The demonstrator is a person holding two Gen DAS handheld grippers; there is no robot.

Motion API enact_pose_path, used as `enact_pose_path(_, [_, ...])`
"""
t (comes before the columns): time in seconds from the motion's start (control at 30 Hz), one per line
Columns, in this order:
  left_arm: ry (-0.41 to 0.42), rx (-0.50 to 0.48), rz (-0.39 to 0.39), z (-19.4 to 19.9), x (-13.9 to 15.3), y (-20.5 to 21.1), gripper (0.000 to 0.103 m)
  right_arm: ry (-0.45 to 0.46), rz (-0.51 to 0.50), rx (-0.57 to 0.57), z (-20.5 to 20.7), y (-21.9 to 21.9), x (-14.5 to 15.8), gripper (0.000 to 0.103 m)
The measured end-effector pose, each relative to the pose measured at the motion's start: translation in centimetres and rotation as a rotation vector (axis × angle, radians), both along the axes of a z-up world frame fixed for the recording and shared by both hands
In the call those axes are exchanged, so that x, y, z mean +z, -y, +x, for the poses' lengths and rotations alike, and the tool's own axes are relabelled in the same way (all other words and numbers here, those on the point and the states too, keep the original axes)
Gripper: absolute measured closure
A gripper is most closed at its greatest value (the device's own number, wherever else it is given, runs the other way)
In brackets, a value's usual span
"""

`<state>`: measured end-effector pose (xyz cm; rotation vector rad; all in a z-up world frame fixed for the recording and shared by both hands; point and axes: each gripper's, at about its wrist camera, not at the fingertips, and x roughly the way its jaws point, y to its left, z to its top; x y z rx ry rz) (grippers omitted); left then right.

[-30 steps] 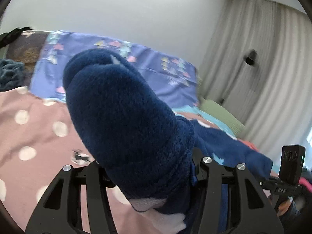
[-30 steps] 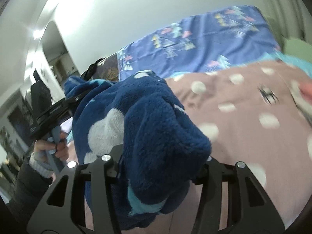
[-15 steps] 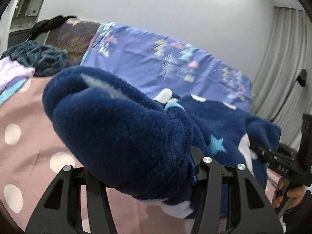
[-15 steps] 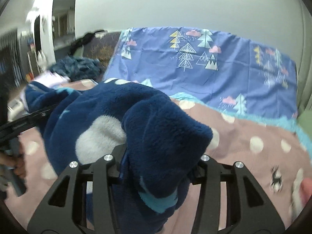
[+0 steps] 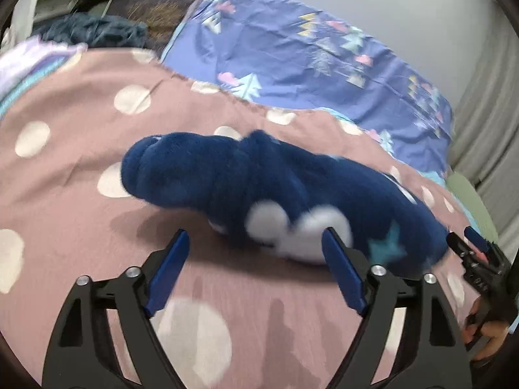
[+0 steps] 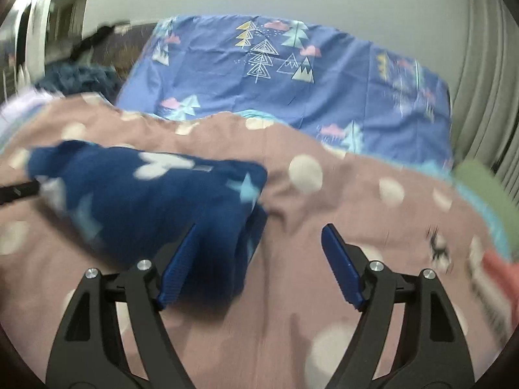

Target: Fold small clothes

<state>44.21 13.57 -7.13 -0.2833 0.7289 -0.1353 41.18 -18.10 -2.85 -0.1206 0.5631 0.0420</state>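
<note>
A navy fleece garment (image 5: 259,191) with white patches and teal stars lies bunched on the pink dotted bedspread (image 5: 81,168). My left gripper (image 5: 256,269) is open and empty, just in front of the garment. In the right wrist view the garment (image 6: 146,194) lies at the left. My right gripper (image 6: 259,262) is open, and the garment's near corner reaches in by its left finger (image 6: 178,265). The right gripper also shows at the right edge of the left wrist view (image 5: 476,259).
A blue sheet with tree prints (image 6: 292,74) covers the bed's far end against the wall. A dark teal knit (image 5: 94,32) and a lilac cloth (image 5: 26,61) lie at the far left. Curtains (image 6: 486,64) hang at the right. A green item (image 6: 483,181) lies at the right.
Both grippers were shut on the navy garment and held it up. Now both are open and the garment lies on the bedspread.
</note>
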Motion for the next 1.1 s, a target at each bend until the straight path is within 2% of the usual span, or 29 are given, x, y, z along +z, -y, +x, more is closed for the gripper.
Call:
enact_pose_path(0.07, [0.04,-0.04,0.051,-3.2,1.1,1.4,0.011,0.005,0.023,0.019,-3.7,0.0,0.1,0.017])
enact_pose_path(0.1, [0.054,-0.049,0.065,-4.8,1.7,2.3,0.004,0.009,0.034,0.024,-6.1,0.2,0.2,0.015])
enact_pose_path(0.13, [0.072,-0.057,0.077,-6.8,2.3,3.2,0.002,0.011,0.046,0.025,-8.1,0.3,0.3,0.012])
enact_pose_path(0.27, [0.153,-0.111,0.115,-13.5,4.5,6.3,0.001,0.009,0.127,-0.003,-15.3,1.7,1.0,0.002])
enact_pose_path(0.4, [0.218,-0.18,0.187,-19.9,6.8,9.7,0.001,0.021,0.153,-0.075,-20.3,3.0,2.7,0.002])
enact_pose_path(0.53, [0.285,-0.177,0.271,-25.2,9.3,12.0,0.001,0.116,0.141,-0.129,-24.8,3.5,5.5,0.002])
enact_pose_path(0.63, [0.331,-0.169,0.28,-28.5,11.0,12.8,0.001,0.209,0.139,-0.121,-28.7,3.3,7.6,0.002])
enact_pose_path(0.7, [0.347,-0.164,0.273,-30.5,11.9,13.3,0.001,0.235,0.152,-0.108,-30.6,3.4,8.3,0.002])
enact_pose_path(0.93, [0.362,-0.16,0.283,-35.0,13.2,14.2,0.001,0.224,0.211,-0.111,-34.4,3.4,9.2,0.002])
enact_pose_path(1.1, [0.353,-0.171,0.238,-36.6,13.1,14.1,0.001,0.224,0.19,-0.098,-36.3,2.5,9.5,0.002])
